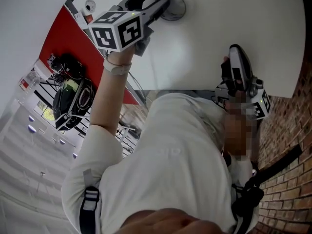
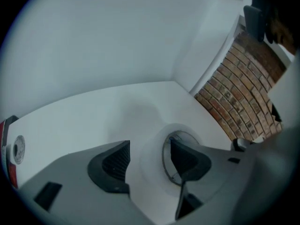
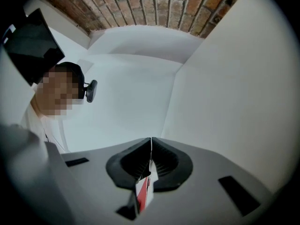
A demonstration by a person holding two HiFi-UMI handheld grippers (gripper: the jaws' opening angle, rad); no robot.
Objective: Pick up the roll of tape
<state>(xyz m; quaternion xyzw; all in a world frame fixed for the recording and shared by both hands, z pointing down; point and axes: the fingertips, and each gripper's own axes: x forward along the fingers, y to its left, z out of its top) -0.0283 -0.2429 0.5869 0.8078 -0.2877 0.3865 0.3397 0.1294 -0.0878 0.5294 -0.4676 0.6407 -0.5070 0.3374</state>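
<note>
Roll of tape [image 2: 151,167] partly behind fingers [image 2: 188,159] of left gripper [image 2: 149,145], red-and-white slip [image 3: 143,193] in right gripper [image 3: 151,140] too blurred to identify.

Head view steeply down onto table [image 1: 219,38]

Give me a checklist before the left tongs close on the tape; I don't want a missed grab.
1. Left tongs open: ok.
2. Wall of the roll of tape between the tips, one tip in its hole: ok.
3. Pads pressing the roll: not ok, not gripped yet.
4. Roll flat on the table: ok.
5. Right tongs clear of the roll: ok, shut on a red and white slip.
</note>
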